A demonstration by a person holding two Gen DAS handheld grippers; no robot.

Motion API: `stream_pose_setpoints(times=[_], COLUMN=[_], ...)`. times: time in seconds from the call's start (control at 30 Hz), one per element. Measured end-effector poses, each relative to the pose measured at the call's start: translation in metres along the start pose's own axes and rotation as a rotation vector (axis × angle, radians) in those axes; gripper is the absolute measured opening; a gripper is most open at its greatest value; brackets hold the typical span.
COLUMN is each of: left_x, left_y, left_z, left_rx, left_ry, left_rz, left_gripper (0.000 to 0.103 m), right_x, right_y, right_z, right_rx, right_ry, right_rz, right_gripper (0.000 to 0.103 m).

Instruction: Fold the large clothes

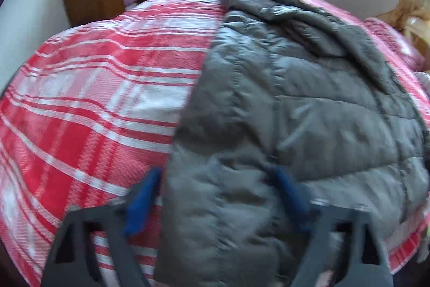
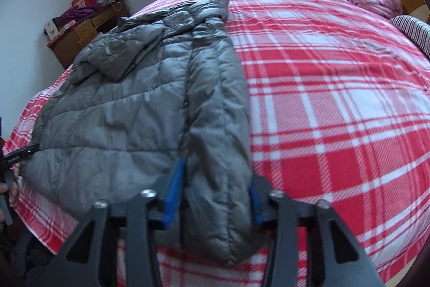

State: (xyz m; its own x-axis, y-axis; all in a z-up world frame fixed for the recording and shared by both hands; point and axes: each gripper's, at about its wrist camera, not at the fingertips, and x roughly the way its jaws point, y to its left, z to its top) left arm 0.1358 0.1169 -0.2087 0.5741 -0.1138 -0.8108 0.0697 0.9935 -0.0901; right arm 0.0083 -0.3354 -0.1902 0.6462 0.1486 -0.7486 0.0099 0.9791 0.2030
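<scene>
grey puffer jacket [image 2: 139, 98] on plaid bedspread [image 2: 336, 98]: left gripper [image 1: 215, 195] and right gripper [image 2: 215, 195] both spread wide astride the hem; pinch both near corners evenly before folding.

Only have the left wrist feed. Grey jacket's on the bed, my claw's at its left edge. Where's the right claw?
Observer: The right claw is open, one finger on either side of the near right hem corner of the grey jacket.
Operator: Anything on the bed to the right of it?
Observer: Plaid bedspread right beside it, and a striped pillow lies at the far right edge.
</scene>
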Motion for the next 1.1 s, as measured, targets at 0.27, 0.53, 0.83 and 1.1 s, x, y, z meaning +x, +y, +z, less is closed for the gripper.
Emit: stream_pose_setpoints(times=[0.27,0.53,0.83,1.1], left_x=[-0.068,-0.199,-0.156,-0.03], left_y=[-0.012,0.007,-0.008,-0.02], left_z=[0.007,0.018,0.12,0.192], left_rx=[0.073,0.062,0.12,0.086], left_ry=[-0.147,-0.347,-0.465,-0.351], left_rz=[-0.077,-0.246,-0.097,0.007], left_gripper=[0.007,0.006,0.006,0.014], right_x=[-0.029,-0.128,-0.157,-0.037], right_y=[0.008,0.024,0.033,0.035], right_z=[0.006,0.017,0.094,0.18], right_rx=[0.024,-0.005,0.0,0.029], right_ry=[-0.062,-0.222,-0.471,-0.441], right_rz=[0.108,0.208,0.2,0.048], right_gripper=[0.011,0.01,0.01,0.01])
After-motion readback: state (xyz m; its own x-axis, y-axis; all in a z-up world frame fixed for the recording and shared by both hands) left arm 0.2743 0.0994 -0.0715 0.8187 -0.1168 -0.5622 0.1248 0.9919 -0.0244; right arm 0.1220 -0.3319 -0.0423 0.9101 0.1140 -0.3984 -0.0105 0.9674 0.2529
